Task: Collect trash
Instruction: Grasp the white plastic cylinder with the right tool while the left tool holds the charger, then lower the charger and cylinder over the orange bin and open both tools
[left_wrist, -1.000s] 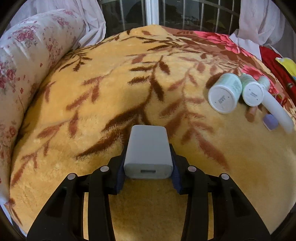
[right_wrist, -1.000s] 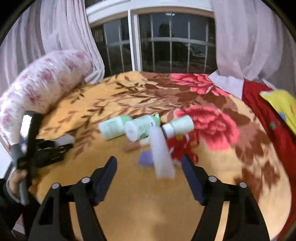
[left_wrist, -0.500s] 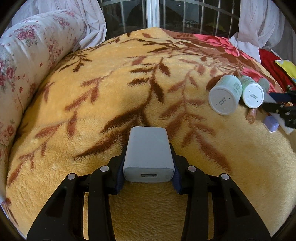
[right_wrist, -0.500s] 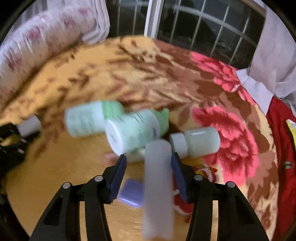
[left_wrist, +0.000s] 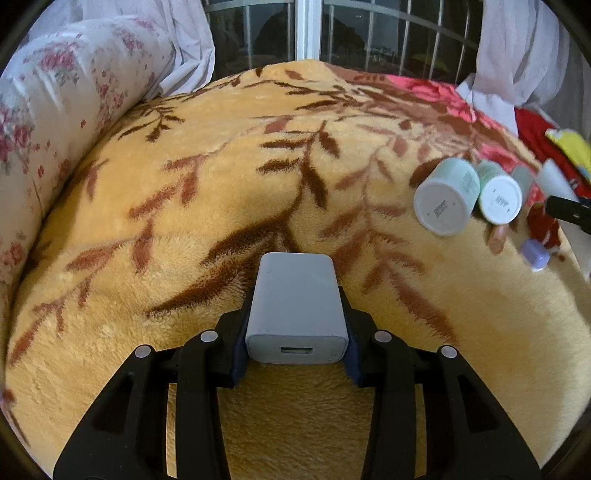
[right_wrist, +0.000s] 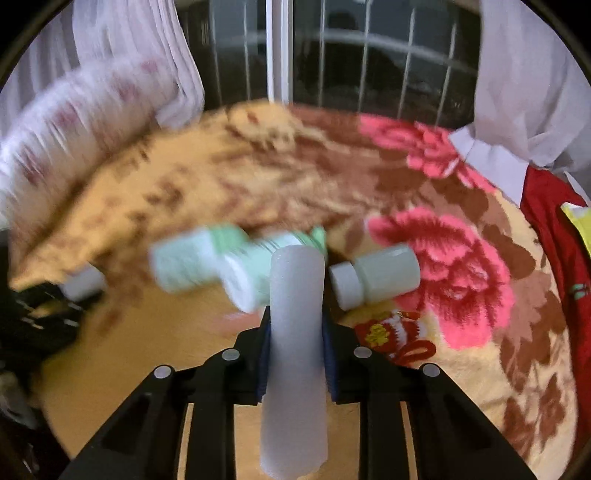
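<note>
Foam fills the nearest part of the right wrist view: a white, cylindrical foam tube (right_wrist: 295, 354) runs lengthwise between the blue-padded fingers of the right gripper (right_wrist: 295, 334), whose jaws have just been closing and now pinch it on both sides. In the left wrist view the left gripper (left_wrist: 295, 328) has its jaws clamped on a pale grey, rounded plastic charger block (left_wrist: 297, 310), its port end facing the camera, held over the thick yellow plush blanket with brown leaf sprays (left_wrist: 221, 206).

Just past the tube's far end lie three small plastic bottles on their sides: a mint-green bottle (right_wrist: 192, 262), blurred, to the left; a second mint bottle with a white base (right_wrist: 255, 273) touching it; and a pale grey-green bottle with a white cap (right_wrist: 373, 277) to the right, beside a pink flower in the blanket. A small lilac cap (left_wrist: 535, 254) and a tan stub (left_wrist: 498, 236) rest near them in the left view.

Farther off, a long floral-print bolster (left_wrist: 55, 122) lines the left edge, a red cloth (right_wrist: 546, 206) the right. White curtains (right_wrist: 524, 74) frame a barred dark window (right_wrist: 351, 62).
</note>
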